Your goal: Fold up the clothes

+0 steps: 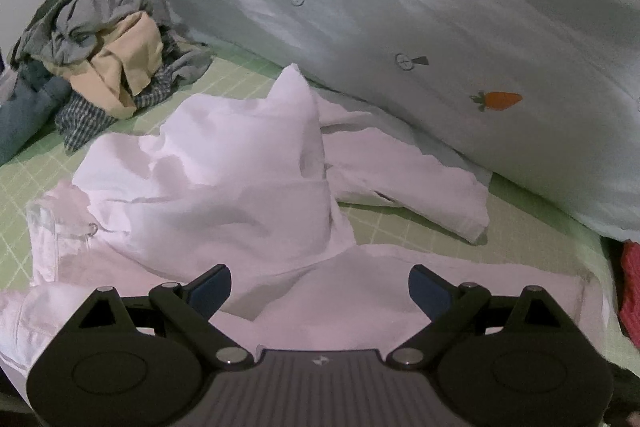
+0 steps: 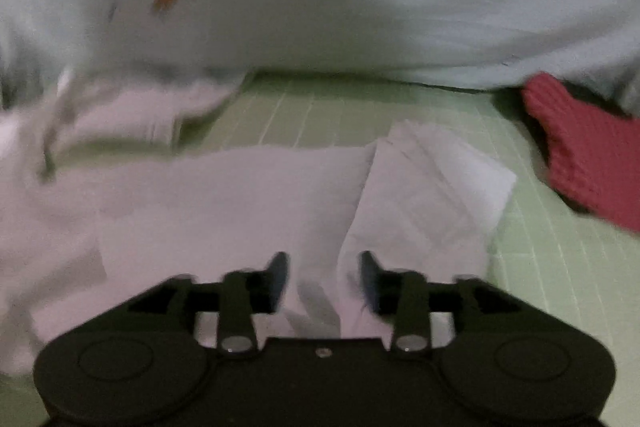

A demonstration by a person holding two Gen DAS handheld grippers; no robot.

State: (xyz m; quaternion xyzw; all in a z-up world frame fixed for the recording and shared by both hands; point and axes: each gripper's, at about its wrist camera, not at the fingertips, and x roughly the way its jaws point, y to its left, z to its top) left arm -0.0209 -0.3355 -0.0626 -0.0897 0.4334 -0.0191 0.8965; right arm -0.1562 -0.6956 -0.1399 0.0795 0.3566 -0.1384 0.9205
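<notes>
A pale pink shirt point(image 1: 240, 187) lies crumpled on the green gridded bed sheet point(image 1: 520, 239), one part peaked up, a sleeve stretching right. My left gripper point(image 1: 320, 291) hovers open over the shirt's near edge, holding nothing. In the blurred right wrist view the same shirt point(image 2: 224, 211) spreads in front, with a folded cuff end point(image 2: 440, 187) to the right. My right gripper point(image 2: 324, 275) has its fingers partly apart with shirt fabric between them; they do not look closed on it.
A heap of grey, tan and checked clothes point(image 1: 108, 67) sits at the back left. A pale blue duvet with carrot prints point(image 1: 440, 27) bounds the far side. A red knit garment point(image 2: 580, 155) lies at the right.
</notes>
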